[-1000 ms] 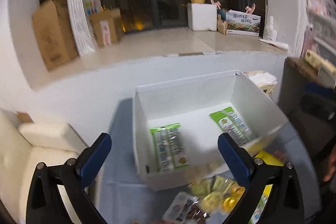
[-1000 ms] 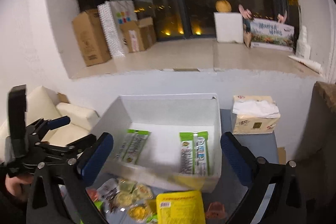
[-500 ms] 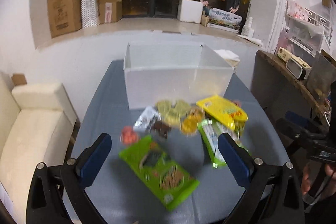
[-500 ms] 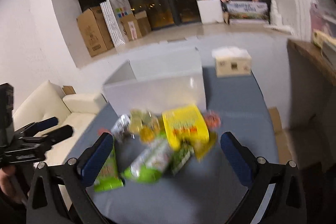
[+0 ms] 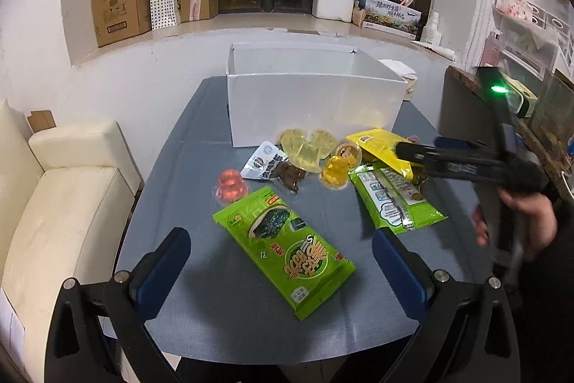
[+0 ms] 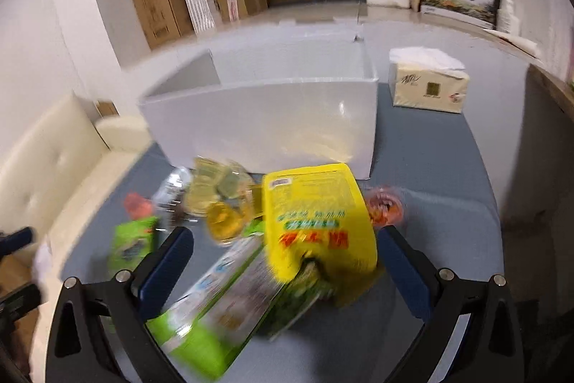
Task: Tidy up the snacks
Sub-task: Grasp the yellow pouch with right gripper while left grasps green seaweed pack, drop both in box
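The bench (image 5: pixel 201 146), covered in blue-grey, carries a white box (image 5: pixel 312 103) at its far side; the box interior is hidden by the near wall in both views. A tissue box (image 6: pixel 428 85) stands to the right of it.

The snacks lie loose in front of the white box: a large green packet (image 5: pixel 283 246) nearest the left gripper, a second green packet (image 5: pixel 394 200) partly under a yellow packet (image 5: pixel 380 146), clear jelly cups (image 5: pixel 305 149) clustered against the box wall, and a red jelly cup (image 5: pixel 231 187) apart to the left.

Left gripper (image 5: pixel 281 261): raised above the near bench edge, jaws spread wide, nothing between them.

Right gripper (image 6: pixel 285 261): jaws wide apart and empty, low over the yellow packet. In the left wrist view it reaches in from the right, the person's hand (image 5: pixel 527 218) on its handle.

The right wrist view is motion-blurred; packet print there is illegible.
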